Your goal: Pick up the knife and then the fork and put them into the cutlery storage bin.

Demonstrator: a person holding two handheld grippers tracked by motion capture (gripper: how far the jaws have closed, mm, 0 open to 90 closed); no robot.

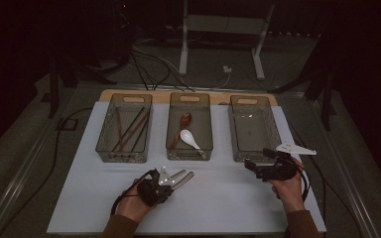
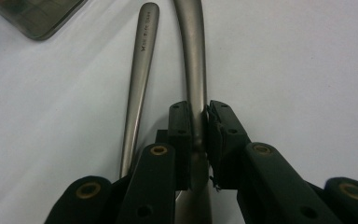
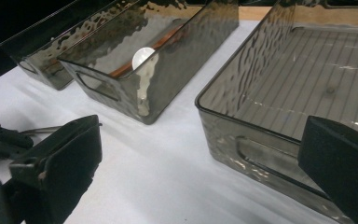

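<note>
Between left gripper (image 2: 198, 140) pads, metal handle (image 2: 193, 60), far end cut off

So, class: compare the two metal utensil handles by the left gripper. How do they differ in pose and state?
The right-hand handle is clamped in the left gripper; the left-hand handle lies free beside it on the white table. The clamped handle looks wider and plain; the free handle is slimmer and bears stamped lettering. Both are dull grey metal and point the same way.

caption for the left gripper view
Left gripper shut on one metal handle, a second handle lying beside it.
</note>
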